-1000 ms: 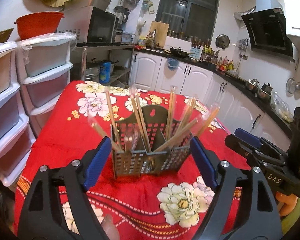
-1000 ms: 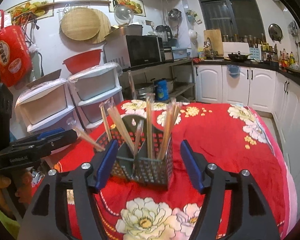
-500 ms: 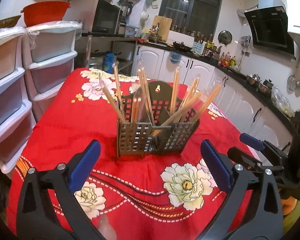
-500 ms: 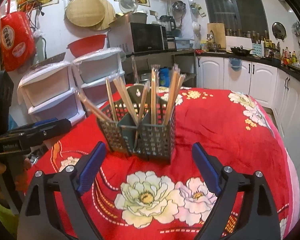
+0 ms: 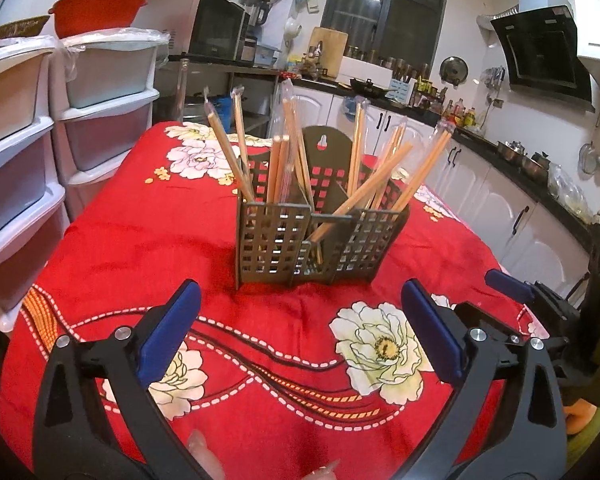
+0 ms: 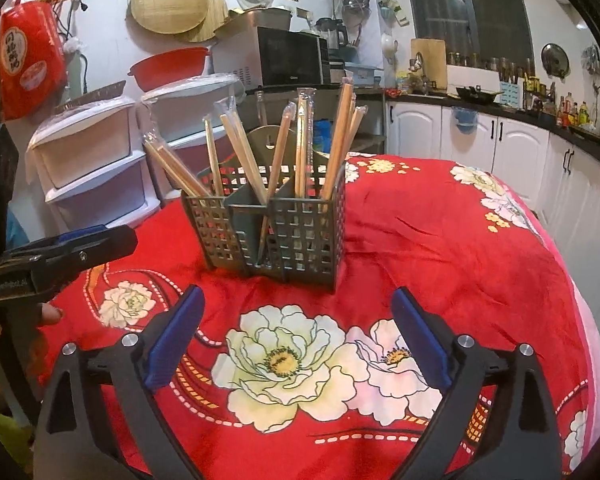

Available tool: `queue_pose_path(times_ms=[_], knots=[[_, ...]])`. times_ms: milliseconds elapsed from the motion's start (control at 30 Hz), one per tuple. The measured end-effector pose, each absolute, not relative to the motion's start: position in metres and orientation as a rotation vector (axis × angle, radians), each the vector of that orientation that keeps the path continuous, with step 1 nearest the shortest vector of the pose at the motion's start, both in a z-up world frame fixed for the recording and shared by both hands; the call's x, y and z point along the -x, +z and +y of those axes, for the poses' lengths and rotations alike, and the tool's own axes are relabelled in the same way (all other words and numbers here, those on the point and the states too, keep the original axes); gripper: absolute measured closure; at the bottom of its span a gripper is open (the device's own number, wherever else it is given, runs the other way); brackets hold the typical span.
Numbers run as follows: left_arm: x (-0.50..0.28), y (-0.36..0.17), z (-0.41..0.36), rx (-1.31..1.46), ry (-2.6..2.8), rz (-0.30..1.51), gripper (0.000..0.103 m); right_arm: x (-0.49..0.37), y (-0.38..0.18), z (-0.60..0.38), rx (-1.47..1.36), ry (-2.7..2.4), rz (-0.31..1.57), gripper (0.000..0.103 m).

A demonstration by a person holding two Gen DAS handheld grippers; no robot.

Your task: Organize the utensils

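A dark grey perforated utensil holder [image 5: 272,240] [image 6: 300,232] stands upright on the red flowered tablecloth [image 5: 140,240]. Several wooden chopsticks [image 5: 356,148] [image 6: 300,140] in clear sleeves lean in its compartments. My left gripper [image 5: 298,300] is open and a little short of the holder, with only cloth between its blue pads. My right gripper [image 6: 298,300] faces the holder from the other side; its jaws are opening and nothing is between them. Each gripper shows at the edge of the other's view: the right one's finger [image 5: 506,282] and the left one's finger [image 6: 80,240].
Stacked plastic drawers [image 5: 100,120] [image 6: 88,152] stand close beside the table's left edge. White kitchen cabinets [image 5: 500,208] under a dark counter run behind and to the right. A microwave [image 6: 288,56] sits on a shelf at the back.
Both grippers' jaws have widened and drawn back from the sides of the holder, and both have sunk toward the table. The holder now stands free on the cloth ahead of them.
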State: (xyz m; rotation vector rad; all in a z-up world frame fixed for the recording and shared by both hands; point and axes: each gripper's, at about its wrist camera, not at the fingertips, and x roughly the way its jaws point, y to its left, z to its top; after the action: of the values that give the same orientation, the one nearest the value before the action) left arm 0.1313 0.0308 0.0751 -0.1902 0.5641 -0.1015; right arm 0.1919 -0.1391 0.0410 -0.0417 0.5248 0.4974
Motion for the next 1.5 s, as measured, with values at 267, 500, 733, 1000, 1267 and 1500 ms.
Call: queue_pose_path(times_ms=[267,500,733,1000,1267,1500], knots=[[-0.127,0.063,0.024,0.171,-0.074,0.526,0.012,-0.192,0.030,-0.142,0.046,0.464,0.494,0.008],[-0.127,0.051,0.029,0.176,-0.043,0.481,0.012,-0.189,0.026,-0.144,0.057,0.418,0.428,0.007],[-0.131,0.043,0.033,0.162,-0.025,0.444,0.012,-0.191,0.020,-0.148,0.030,0.399,0.390,0.007],[-0.136,0.036,0.032,0.159,-0.018,0.454,0.012,-0.193,0.016,-0.148,0.022,0.401,0.399,0.007],[-0.137,0.034,0.030,0.143,-0.008,0.453,0.012,-0.194,0.014,-0.146,0.030,0.400,0.410,0.007],[-0.136,0.033,0.031,0.148,-0.004,0.453,0.011,-0.194,0.013,-0.147,0.028,0.397,0.412,0.007]])
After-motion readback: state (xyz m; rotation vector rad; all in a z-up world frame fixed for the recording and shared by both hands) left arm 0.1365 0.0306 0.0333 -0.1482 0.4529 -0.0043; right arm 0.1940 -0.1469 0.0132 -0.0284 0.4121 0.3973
